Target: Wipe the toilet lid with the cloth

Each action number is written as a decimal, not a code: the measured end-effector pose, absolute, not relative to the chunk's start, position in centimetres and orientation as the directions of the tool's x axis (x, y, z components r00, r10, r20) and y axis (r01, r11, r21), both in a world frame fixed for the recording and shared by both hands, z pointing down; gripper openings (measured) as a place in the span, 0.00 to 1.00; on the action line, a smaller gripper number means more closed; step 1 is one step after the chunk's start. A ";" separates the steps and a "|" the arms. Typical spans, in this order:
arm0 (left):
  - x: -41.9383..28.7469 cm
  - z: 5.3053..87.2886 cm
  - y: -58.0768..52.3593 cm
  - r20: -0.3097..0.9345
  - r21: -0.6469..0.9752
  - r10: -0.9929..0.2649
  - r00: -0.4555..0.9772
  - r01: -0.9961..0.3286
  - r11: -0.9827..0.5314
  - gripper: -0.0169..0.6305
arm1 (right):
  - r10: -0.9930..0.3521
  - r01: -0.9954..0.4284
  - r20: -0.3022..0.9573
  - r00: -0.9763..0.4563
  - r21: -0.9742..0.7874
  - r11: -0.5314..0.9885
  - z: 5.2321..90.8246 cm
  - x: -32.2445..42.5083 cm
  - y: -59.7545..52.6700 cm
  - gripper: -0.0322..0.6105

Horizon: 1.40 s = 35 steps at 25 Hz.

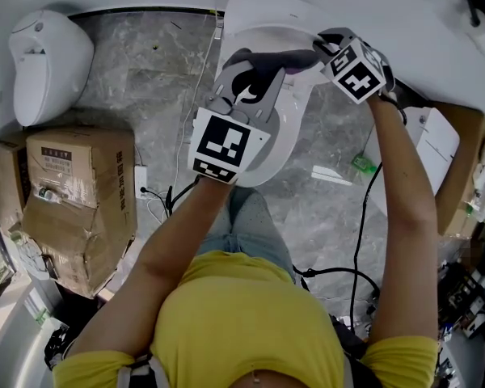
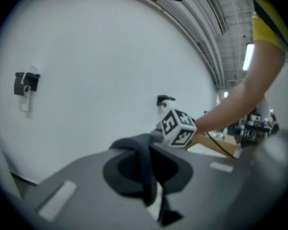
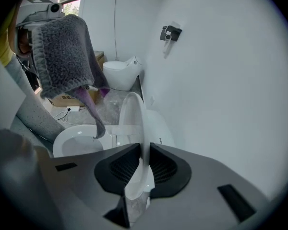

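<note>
Firmly, the left hand-held gripper (image 2: 150,176) is clamped on a fold of the grey terry cloth (image 2: 137,147), which hangs limp just beside the raised toilet lid (image 3: 133,119). The right hand-held gripper (image 3: 140,174) pinches that lid's thin top edge, its pads seemingly pressed to both faces. The cloth looks soft, light and floppy, best gripped bunched near its middle; the lid looks rigid, smooth and probably slippery, standing upright over the toilet bowl (image 3: 79,143) near the white wall (image 3: 221,80), so steadying it at the rim seems wise.
</note>
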<state>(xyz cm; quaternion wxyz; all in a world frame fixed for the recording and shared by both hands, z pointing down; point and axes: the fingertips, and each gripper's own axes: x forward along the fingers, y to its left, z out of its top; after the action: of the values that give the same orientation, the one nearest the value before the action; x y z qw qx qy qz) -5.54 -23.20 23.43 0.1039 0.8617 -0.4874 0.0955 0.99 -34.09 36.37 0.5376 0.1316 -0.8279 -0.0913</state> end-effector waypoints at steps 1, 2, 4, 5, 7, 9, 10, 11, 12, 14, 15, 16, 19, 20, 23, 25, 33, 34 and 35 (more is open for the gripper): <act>-5.3 23.3 -22.6 0.264 0.084 -0.821 0.506 -0.860 -0.503 0.05 | -0.318 -0.113 0.863 -0.391 0.298 0.948 36.1 1.0 -33.4 0.16; -5.0 23.1 -21.9 0.263 0.081 -0.823 0.504 -0.861 -0.502 0.05 | -0.318 -0.106 0.861 -0.396 0.301 0.948 35.9 1.0 -32.7 0.16; -4.5 23.0 -20.5 0.264 0.078 -0.826 0.498 -0.864 -0.497 0.05 | -0.314 -0.092 0.857 -0.408 0.304 0.948 35.7 1.1 -31.1 0.15; -4.2 22.9 -19.7 0.265 0.077 -0.828 0.494 -0.867 -0.493 0.05 | -0.311 -0.085 0.855 -0.414 0.304 0.949 35.6 1.1 -30.2 0.15; -3.7 22.9 -18.2 0.267 0.076 -0.834 0.484 -0.873 -0.482 0.05 | -0.305 -0.069 0.852 -0.425 0.306 0.950 35.5 1.2 -28.5 0.14; -3.2 22.9 -16.5 0.269 0.073 -0.840 0.471 -0.880 -0.469 0.05 | -0.299 -0.053 0.849 -0.436 0.307 0.950 35.5 1.4 -26.9 0.13; -3.0 22.9 -15.6 0.270 0.071 -0.844 0.464 -0.883 -0.463 0.05 | -0.297 -0.047 0.847 -0.440 0.309 0.950 35.5 1.4 -26.1 0.13; -2.8 22.9 -14.7 0.271 0.069 -0.847 0.458 -0.887 -0.457 0.05 | -0.297 -0.041 0.846 -0.444 0.311 0.949 35.6 1.5 -25.3 0.13; -2.6 23.0 -13.7 0.273 0.068 -0.849 0.452 -0.890 -0.451 0.05 | -0.296 -0.035 0.845 -0.446 0.313 0.949 35.7 1.6 -24.5 0.12; -2.6 23.1 -11.7 0.276 0.067 -0.856 0.438 -0.897 -0.437 0.05 | -0.294 -0.028 0.844 -0.449 0.315 0.949 36.0 1.6 -22.8 0.12; -2.7 23.2 -10.8 0.277 0.067 -0.859 0.430 -0.901 -0.429 0.05 | -0.293 -0.026 0.843 -0.451 0.316 0.948 36.1 1.6 -21.9 0.12; -2.8 23.3 -9.9 0.278 0.068 -0.863 0.423 -0.904 -0.421 0.05 | -0.294 -0.026 0.842 -0.452 0.317 0.948 36.3 1.6 -21.1 0.12; -2.9 23.3 -7.9 0.280 0.068 -0.868 0.411 -0.910 -0.409 0.05 | -0.304 -0.023 0.840 -0.449 0.329 0.944 36.5 1.6 -19.2 0.12; -3.0 23.4 -7.3 0.281 0.068 -0.868 0.410 -0.910 -0.408 0.05 | -0.306 -0.020 0.841 -0.447 0.332 0.943 36.6 1.6 -18.5 0.12; -3.0 23.5 -5.8 0.282 0.076 -0.867 0.411 -0.911 -0.406 0.05 | -0.305 -0.014 0.840 -0.450 0.335 0.942 37.0 1.7 -16.3 0.12; -2.9 23.6 -4.9 0.277 0.083 -0.865 0.418 -0.907 -0.412 0.05 | -0.303 -0.005 0.839 -0.452 0.337 0.941 37.4 1.8 -14.9 0.12; -3.8 25.3 -1.2 0.286 0.112 -0.836 0.468 -0.883 -0.456 0.05 | -0.299 0.049 0.862 -0.409 0.348 0.936 40.1 2.0 -8.4 0.16; -3.8 25.5 -0.8 0.287 0.115 -0.832 0.475 -0.879 -0.462 0.05 | -0.297 0.052 0.866 -0.403 0.346 0.937 40.5 2.1 -7.8 0.16; -3.8 25.7 -0.4 0.289 0.117 -0.827 0.482 -0.876 -0.469 0.05 | -0.297 0.056 0.868 -0.397 0.346 0.936 40.9 2.2 -7.2 0.17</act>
<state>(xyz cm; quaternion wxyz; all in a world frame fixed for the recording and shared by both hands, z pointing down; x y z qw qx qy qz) -3.84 -0.37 25.74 0.1252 0.8516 -0.4999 0.0962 2.17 -7.16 40.90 0.5442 0.0735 -0.8198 -0.1624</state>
